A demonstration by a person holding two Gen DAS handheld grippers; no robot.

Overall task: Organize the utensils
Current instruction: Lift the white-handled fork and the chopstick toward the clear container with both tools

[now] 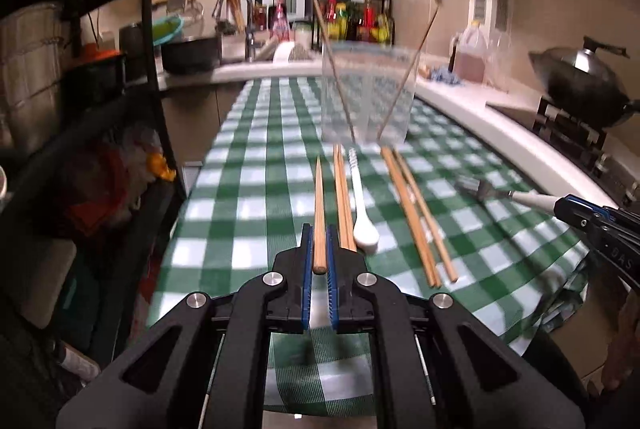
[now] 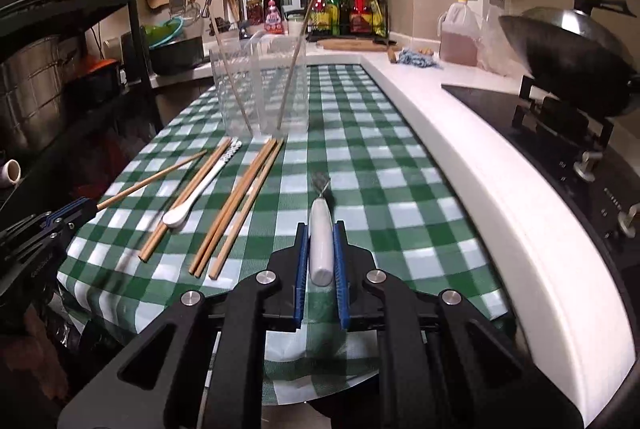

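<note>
My left gripper [image 1: 319, 233] is shut on a single wooden chopstick [image 1: 319, 205], held above the green checked cloth [image 1: 248, 197]. My right gripper [image 2: 322, 233] is shut on the white handle of a fork [image 2: 321, 233], its metal tines [image 2: 320, 183] pointing forward. On the cloth lie a chopstick pair [image 1: 343, 197], a white spoon [image 1: 362, 213] and further chopsticks [image 1: 416, 213]. Behind them stands a clear plastic container [image 1: 368, 93] with two chopsticks leaning inside. The same items show in the right wrist view: spoon [image 2: 200, 189], chopsticks [image 2: 240, 201], container [image 2: 260, 89].
A white counter edge [image 2: 460, 165] runs along the right of the cloth, with a stove [image 2: 560, 133] and a lidded wok [image 2: 568, 49] beyond. A black shelf rack [image 1: 80, 89] stands at left. A sink with a faucet [image 1: 240, 21] and a bottle rack [image 1: 352, 17] are at the back.
</note>
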